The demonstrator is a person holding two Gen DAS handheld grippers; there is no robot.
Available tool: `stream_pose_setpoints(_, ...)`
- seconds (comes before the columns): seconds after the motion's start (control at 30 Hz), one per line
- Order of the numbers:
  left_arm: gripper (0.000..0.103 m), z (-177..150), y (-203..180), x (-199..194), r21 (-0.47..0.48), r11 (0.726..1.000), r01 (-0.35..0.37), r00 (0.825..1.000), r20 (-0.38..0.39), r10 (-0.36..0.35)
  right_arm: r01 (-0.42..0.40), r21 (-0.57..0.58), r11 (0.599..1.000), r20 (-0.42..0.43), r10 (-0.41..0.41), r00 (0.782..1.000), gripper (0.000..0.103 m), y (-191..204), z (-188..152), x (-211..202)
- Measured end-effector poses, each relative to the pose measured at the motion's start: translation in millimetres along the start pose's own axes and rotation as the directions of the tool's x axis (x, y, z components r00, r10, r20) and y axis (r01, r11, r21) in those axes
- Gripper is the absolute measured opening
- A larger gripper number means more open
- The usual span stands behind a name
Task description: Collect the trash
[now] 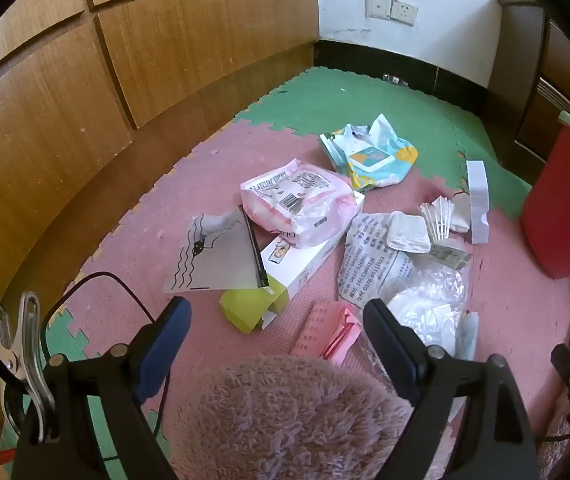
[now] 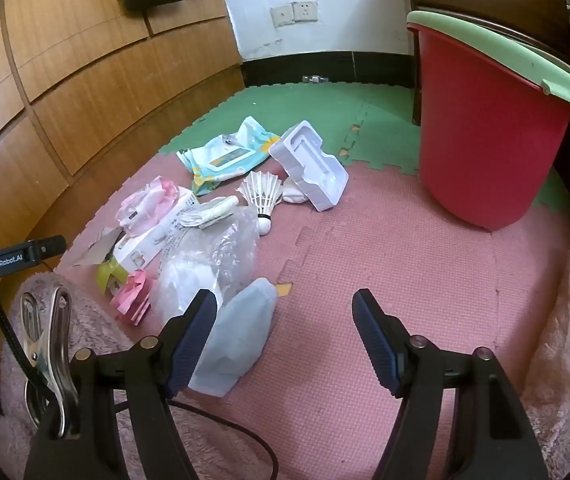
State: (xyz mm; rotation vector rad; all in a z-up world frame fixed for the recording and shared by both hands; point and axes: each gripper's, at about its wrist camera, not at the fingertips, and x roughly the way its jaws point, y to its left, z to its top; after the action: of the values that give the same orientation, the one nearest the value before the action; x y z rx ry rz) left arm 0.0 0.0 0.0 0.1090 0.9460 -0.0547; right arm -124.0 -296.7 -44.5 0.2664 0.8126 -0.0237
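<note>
1. L wrist view: left gripper (image 1: 275,322), fingers spread wide, nothing between them; hangs above a fuzzy pink sleeve/knee (image 1: 285,416), can't tell which.
2. Trash pile on the pink foam floor mat (image 1: 517,312), ahead of the fingers. Green mat tiles (image 1: 365,96) further back, by the wall.
3. Items, near to far: pink folded paper (image 1: 335,334) just beside the R finger; clear plastic bag (image 1: 429,308) touching it; yellow-green and white carton (image 1: 285,280); grey card w/ wave drawing (image 1: 219,256) leaning over the carton; printed wrapper sheet (image 1: 369,264); pink-white plastic pack (image 1: 301,208) atop the carton; wet-wipes pack, teal/yellow (image 1: 369,156), furthest back.
4. White shuttlecock (image 1: 441,220) and white moulded tray insert (image 1: 478,200), on edge, at R of the pile. Red bin (image 1: 561,208) at R edge, apart from the pile.
5. R wrist view: right gripper (image 2: 285,320), fingers wide apart, holding nothing, over bare pink mat.
6. Pale blue pouch, maybe a face mask (image 2: 241,336), lies just beside the L finger; clear bag (image 2: 213,264) behind it.
7. Shuttlecock (image 2: 263,196) mid-pile, cork end toward camera; tray insert (image 2: 311,164) just R of it, hollow side up.
8. Red bin w/ green rim (image 2: 489,132) stands upright at R, well apart from the trash.
9. Left gripper's body (image 2: 21,258) visible at L edge.
</note>
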Motion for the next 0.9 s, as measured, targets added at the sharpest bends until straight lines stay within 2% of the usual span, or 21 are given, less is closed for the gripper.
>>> stream_pose_setpoints(0.9, 0.091, -1.6, 0.7, 2.5, 0.0, 1.0, -0.002, 1.0, -0.009, 0.002, 0.006, -0.007, 1.0, -0.003, -0.006, 1.0, 0.072, -0.5, 0.6, 3.5)
